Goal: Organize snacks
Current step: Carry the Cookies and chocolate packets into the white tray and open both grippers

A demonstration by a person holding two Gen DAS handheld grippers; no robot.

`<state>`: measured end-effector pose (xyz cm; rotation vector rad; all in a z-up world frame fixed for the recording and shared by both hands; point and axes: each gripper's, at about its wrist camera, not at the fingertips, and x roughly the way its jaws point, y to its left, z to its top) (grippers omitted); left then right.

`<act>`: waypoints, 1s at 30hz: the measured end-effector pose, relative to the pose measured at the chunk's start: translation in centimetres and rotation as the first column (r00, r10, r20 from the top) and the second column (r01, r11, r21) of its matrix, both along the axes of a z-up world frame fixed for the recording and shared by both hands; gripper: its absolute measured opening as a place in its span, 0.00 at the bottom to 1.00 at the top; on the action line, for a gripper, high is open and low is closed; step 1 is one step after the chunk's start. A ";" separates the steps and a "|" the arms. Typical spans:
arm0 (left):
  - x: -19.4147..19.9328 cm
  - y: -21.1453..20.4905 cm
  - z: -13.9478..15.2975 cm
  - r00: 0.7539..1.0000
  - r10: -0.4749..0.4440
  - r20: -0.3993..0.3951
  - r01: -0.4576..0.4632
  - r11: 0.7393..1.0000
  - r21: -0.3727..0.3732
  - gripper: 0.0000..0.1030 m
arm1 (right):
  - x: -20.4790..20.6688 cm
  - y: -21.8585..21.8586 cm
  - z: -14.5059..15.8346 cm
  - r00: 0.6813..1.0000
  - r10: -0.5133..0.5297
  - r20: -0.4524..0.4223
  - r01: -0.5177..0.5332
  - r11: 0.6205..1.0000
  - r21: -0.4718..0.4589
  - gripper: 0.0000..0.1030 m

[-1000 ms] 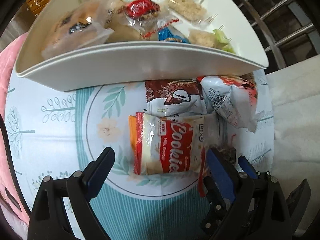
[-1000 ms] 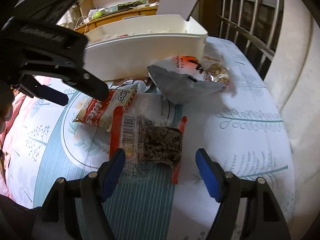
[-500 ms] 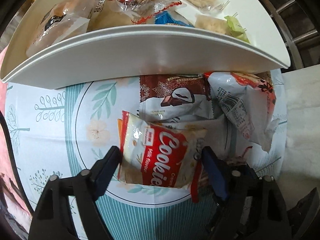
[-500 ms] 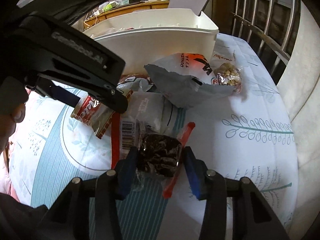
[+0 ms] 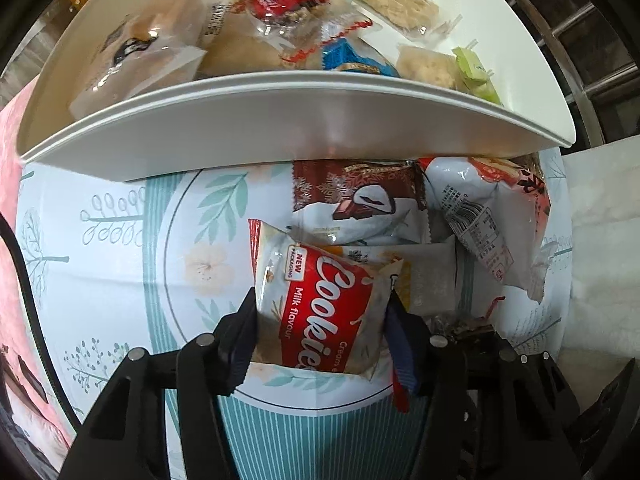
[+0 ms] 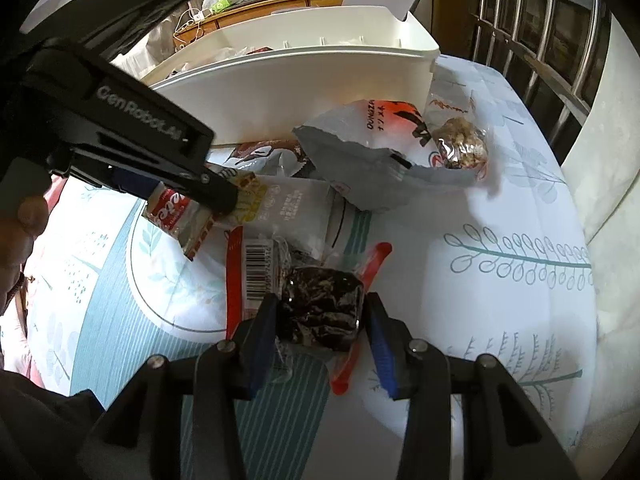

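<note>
Both jaws have narrowed: your left hand-held gripper is closing on the light, crinkly cookie packet; right hand-held gripper grasps the soft dark snack mid-body

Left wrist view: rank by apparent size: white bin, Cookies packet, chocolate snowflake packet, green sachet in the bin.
1. white bin
2. Cookies packet and chocolate snowflake packet: look alike; the Cookies one sits nearer the camera, so unranked.
3. green sachet

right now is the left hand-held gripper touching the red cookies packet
Touching. The left wrist view shows the closing left hand-held gripper with both pads pressed against the sides of the cookies packet.
</note>
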<state>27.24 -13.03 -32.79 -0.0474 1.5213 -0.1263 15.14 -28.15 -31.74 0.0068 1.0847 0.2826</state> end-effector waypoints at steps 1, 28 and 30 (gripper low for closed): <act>-0.3 0.4 0.0 1.000 0.003 0.000 -0.003 1.000 -0.001 0.53 | 0.1 -0.2 0.0 1.000 -0.001 -0.005 0.001 1.000 0.003 0.42; -2.6 8.5 9.8 0.994 0.105 0.026 -0.106 0.993 0.043 0.52 | 5.1 2.7 7.5 0.995 0.097 0.031 -0.101 0.977 0.188 0.41; -1.6 8.5 11.1 0.994 0.103 0.042 -0.105 0.993 0.045 0.52 | 6.0 2.8 8.7 0.995 0.083 0.052 -0.092 0.975 0.204 0.41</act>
